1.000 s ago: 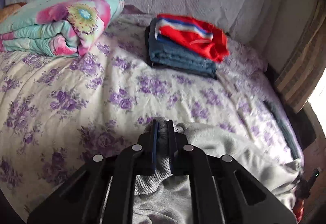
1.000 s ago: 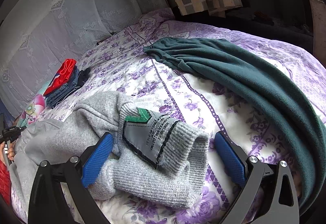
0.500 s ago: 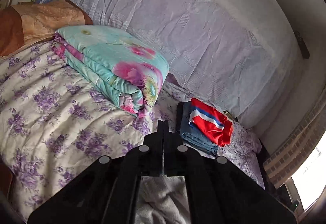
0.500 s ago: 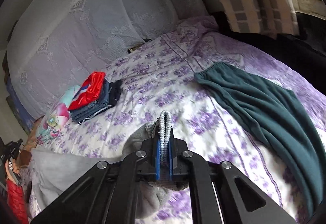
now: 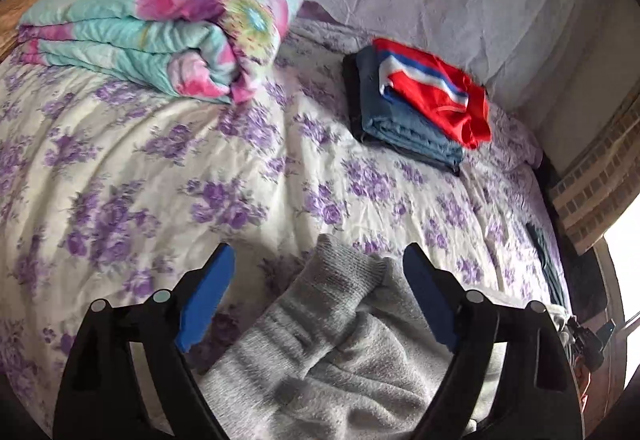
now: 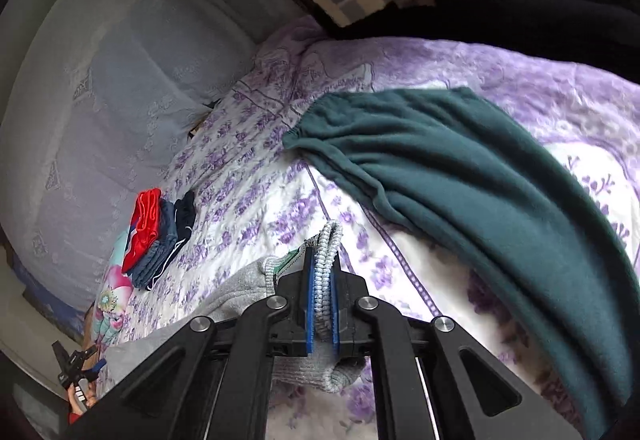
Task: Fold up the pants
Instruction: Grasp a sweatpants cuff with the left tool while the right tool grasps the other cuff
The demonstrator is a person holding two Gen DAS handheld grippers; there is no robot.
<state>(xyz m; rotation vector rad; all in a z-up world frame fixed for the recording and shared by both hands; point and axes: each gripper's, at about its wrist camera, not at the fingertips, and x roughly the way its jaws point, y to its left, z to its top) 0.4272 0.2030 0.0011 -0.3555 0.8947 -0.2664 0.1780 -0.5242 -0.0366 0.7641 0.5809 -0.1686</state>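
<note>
The grey sweatpants (image 5: 340, 344) lie bunched on the flowered bedspread (image 5: 160, 160). In the left wrist view my left gripper (image 5: 316, 272) is opening, its blue pads wide apart on either side of a ribbed grey cuff (image 5: 340, 272) that rests on the bed untouched by the pads. In the right wrist view my right gripper (image 6: 322, 272) is shut on the ribbed waistband (image 6: 326, 268) of the grey sweatpants (image 6: 240, 288), lifted a little off the bed. A green-edged label (image 6: 294, 260) shows beside the left pad.
A folded stack of red, blue and dark clothes (image 5: 416, 108) sits near the headboard, also as folded stack (image 6: 156, 236). A rolled flowered quilt (image 5: 160, 28) lies at back left. Dark green pants (image 6: 480, 200) are spread to the right. Window and curtain stand beyond.
My left gripper was shut on the grey fabric, lifted, then came back down and let go, jaws now wide. My right gripper closed on the waistband and raised it.
</note>
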